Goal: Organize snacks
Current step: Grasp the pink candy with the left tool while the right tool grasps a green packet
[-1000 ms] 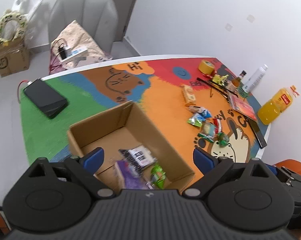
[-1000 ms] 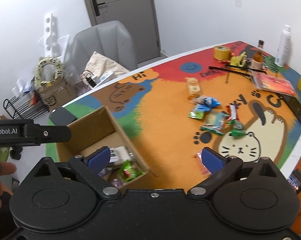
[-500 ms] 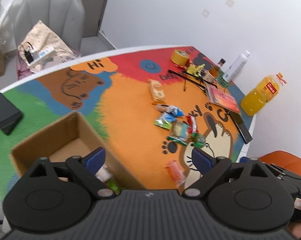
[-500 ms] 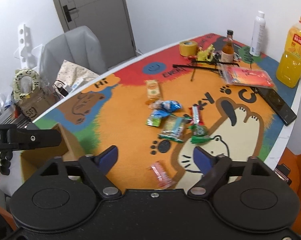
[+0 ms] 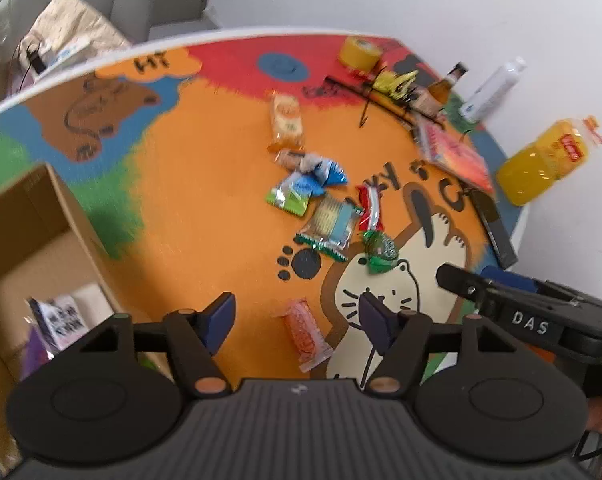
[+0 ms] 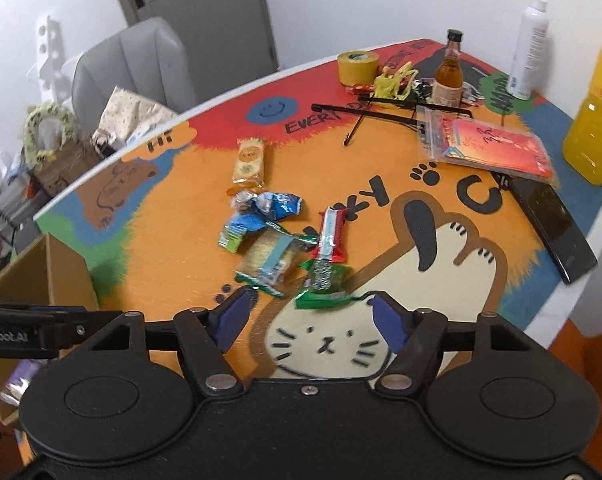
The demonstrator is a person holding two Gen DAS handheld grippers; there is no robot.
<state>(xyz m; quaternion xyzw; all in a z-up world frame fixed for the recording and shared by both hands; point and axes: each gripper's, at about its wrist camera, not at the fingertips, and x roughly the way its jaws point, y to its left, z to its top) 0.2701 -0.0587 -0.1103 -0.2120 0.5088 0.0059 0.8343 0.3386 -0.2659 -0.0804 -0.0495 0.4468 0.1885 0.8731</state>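
Several snack packets lie in a cluster (image 5: 325, 212) mid-table, also in the right wrist view (image 6: 277, 240). A pink packet (image 5: 305, 334) lies alone, between and just ahead of my open, empty left gripper (image 5: 297, 320). My right gripper (image 6: 311, 318) is open and empty, hovering just before a green packet (image 6: 323, 284). An orange cracker packet (image 6: 249, 162) lies farther back. The cardboard box (image 5: 33, 216) at left holds a few packets, among them a white-and-black one (image 5: 61, 320).
Along the table's far right: tape roll (image 6: 357, 66), small brown bottle (image 6: 449, 76), white spray bottle (image 6: 527, 48), orange juice bottle (image 6: 593, 136), red booklet in plastic (image 6: 489, 146), black phone (image 6: 553, 228). A grey chair (image 6: 133, 68) stands behind the table.
Both grippers have swung right, away from the box and toward the loose snacks. The box has slid to the left edge of both views. Both stay open.
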